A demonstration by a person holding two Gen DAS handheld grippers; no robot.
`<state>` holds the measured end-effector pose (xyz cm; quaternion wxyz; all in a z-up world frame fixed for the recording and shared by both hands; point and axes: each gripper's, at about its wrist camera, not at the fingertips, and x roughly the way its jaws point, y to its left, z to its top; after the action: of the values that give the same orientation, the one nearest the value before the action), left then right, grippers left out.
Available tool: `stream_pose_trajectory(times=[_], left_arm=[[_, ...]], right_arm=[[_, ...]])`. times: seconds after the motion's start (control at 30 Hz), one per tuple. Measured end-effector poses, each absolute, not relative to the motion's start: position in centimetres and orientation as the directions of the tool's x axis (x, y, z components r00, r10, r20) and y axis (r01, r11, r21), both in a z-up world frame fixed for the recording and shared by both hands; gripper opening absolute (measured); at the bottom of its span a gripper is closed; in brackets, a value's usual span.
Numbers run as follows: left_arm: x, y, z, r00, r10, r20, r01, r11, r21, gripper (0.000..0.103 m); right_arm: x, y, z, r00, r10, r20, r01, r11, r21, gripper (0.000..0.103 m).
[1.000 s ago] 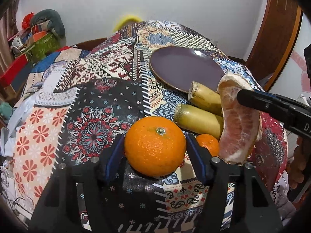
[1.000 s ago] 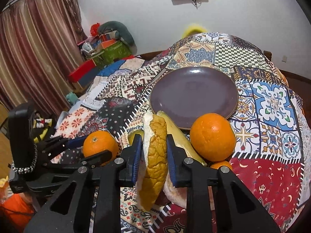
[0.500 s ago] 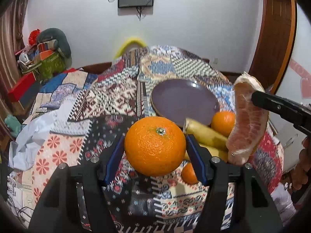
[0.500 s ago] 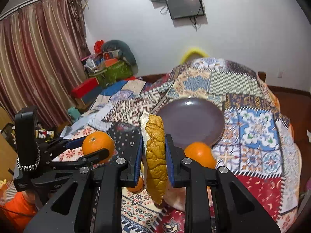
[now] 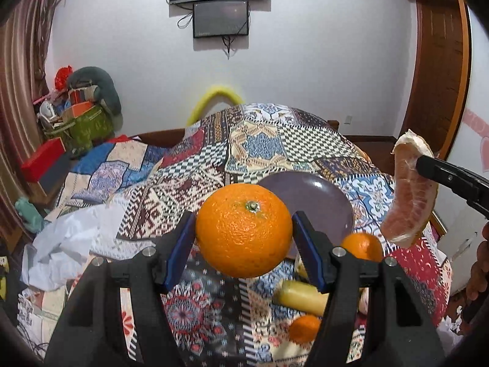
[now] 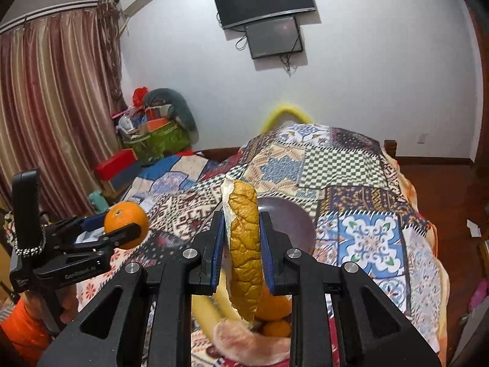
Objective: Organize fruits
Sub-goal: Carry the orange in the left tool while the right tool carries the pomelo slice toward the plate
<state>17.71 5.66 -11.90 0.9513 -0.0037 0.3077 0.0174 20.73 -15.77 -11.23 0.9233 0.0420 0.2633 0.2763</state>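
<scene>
My left gripper (image 5: 244, 238) is shut on a large orange (image 5: 244, 230), held in the air above the patterned table. My right gripper (image 6: 239, 241) is shut on a pomelo wedge (image 6: 244, 244) with yellow rind, also lifted; in the left wrist view the pomelo wedge (image 5: 411, 189) shows its pink flesh at the right. The left gripper (image 6: 122, 232) with its orange (image 6: 126, 220) appears at the left of the right wrist view. A purple plate (image 5: 321, 198) lies empty on the cloth behind the held fruit.
On the cloth below lie bananas (image 5: 298, 298), two small oranges (image 5: 362, 246) (image 5: 304, 328) and another pomelo piece (image 6: 244, 342). White paper (image 5: 70, 235) is crumpled at the left. The patchwork-covered table (image 6: 366, 238) drops off at the right; boxes and bags stand by the curtain.
Both grippers have risen with their fruit; the table and plate now sit lower and farther in both views, and the wall screens have come into sight.
</scene>
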Motion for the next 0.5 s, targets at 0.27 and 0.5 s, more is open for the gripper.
stream_pose_trajectory(times=[0.27,0.5], left_arm=[[20.8,5.0,-12.5,0.807,0.019,-0.591,-0.023,1.000,0.001,0.064],[24.0,4.1,-14.0,0.787,0.016,-0.617,-0.011,1.000,0.012,0.064]], right_arm=[[23.6,-16.2,-11.3,0.730,0.509,-0.457,-0.462,0.860,0.219,0.020],[26.0,-15.6,-12.3,0.712,0.509,-0.483,-0.471,0.857,0.209,0.020]])
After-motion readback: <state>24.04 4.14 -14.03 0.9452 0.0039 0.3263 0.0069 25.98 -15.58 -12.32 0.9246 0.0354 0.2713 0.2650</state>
